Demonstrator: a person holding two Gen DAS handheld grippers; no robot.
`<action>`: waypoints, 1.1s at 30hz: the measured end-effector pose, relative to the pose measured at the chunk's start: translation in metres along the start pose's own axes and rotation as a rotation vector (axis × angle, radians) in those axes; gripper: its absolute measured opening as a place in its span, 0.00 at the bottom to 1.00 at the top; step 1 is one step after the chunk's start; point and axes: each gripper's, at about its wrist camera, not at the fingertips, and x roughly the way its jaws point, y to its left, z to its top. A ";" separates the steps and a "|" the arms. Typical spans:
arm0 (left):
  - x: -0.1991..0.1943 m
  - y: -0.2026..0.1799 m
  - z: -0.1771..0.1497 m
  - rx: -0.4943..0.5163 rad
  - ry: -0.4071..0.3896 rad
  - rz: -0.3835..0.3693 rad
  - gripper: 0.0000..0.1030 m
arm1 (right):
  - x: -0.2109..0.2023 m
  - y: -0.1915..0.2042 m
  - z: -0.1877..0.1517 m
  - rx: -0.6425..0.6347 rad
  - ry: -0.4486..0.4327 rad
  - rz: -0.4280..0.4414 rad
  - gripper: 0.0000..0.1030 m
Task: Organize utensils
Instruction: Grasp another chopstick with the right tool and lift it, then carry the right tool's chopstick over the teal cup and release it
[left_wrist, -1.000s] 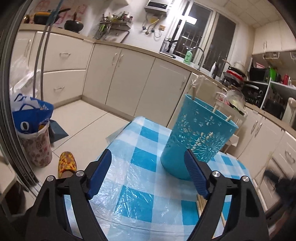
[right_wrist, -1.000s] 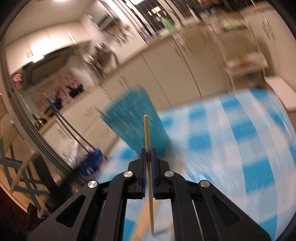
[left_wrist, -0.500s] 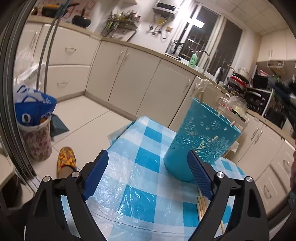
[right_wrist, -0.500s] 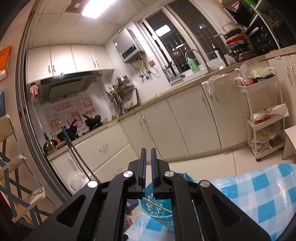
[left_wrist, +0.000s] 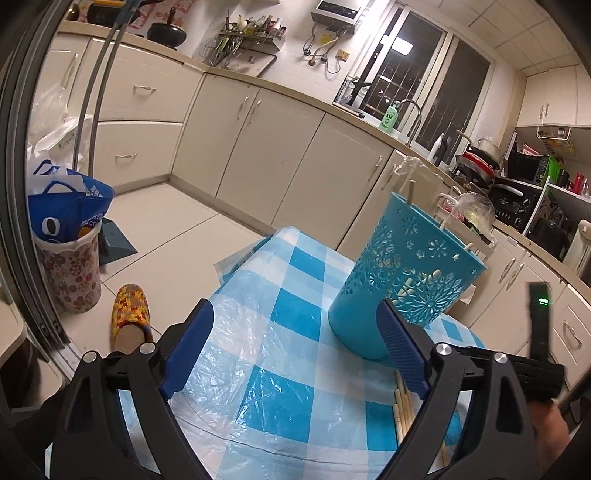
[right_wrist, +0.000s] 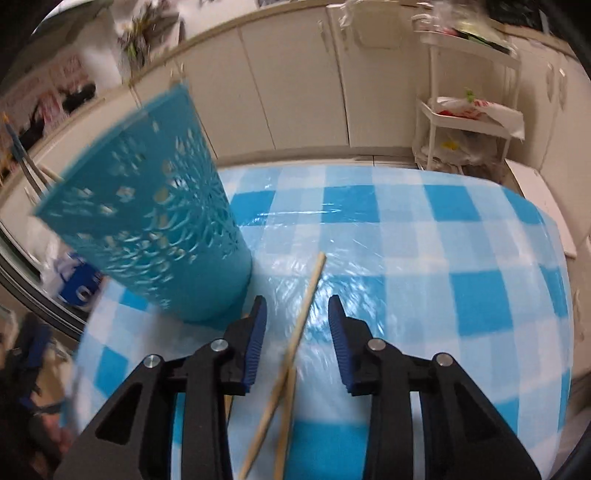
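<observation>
We find several chopsticks (left_wrist: 409, 193) already standing in the blue holder (left_wrist: 402, 280); loose chopsticks (right_wrist: 295, 343) remain on the table. The right gripper (right_wrist: 297, 343) has just been opening, straddling one ungripped (left gripper (left_wrist: 295, 350) released, empty).

Left wrist view looks forward, slightly downward, past its claw; right wrist view tilts steeply down, close over the tablecloth (right_wrist: 424, 236). Both share the blue holder (left_wrist: 402, 280).

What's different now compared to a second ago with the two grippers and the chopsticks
The right gripper, shut on one chopstick a second ago, no longer holds it; it has swung down over the loose chopsticks on the table, jaws just opening, empty. The left gripper stays open, and the blue holder stays put.
</observation>
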 end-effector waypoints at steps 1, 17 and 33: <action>0.000 0.000 0.000 -0.002 0.002 -0.001 0.83 | 0.010 0.005 0.003 -0.028 0.019 -0.026 0.31; 0.004 0.008 -0.001 -0.027 0.009 -0.009 0.84 | -0.133 -0.002 0.022 0.166 -0.459 0.296 0.06; 0.003 0.013 -0.002 -0.045 -0.002 -0.024 0.84 | -0.099 0.071 0.115 0.073 -0.657 0.223 0.06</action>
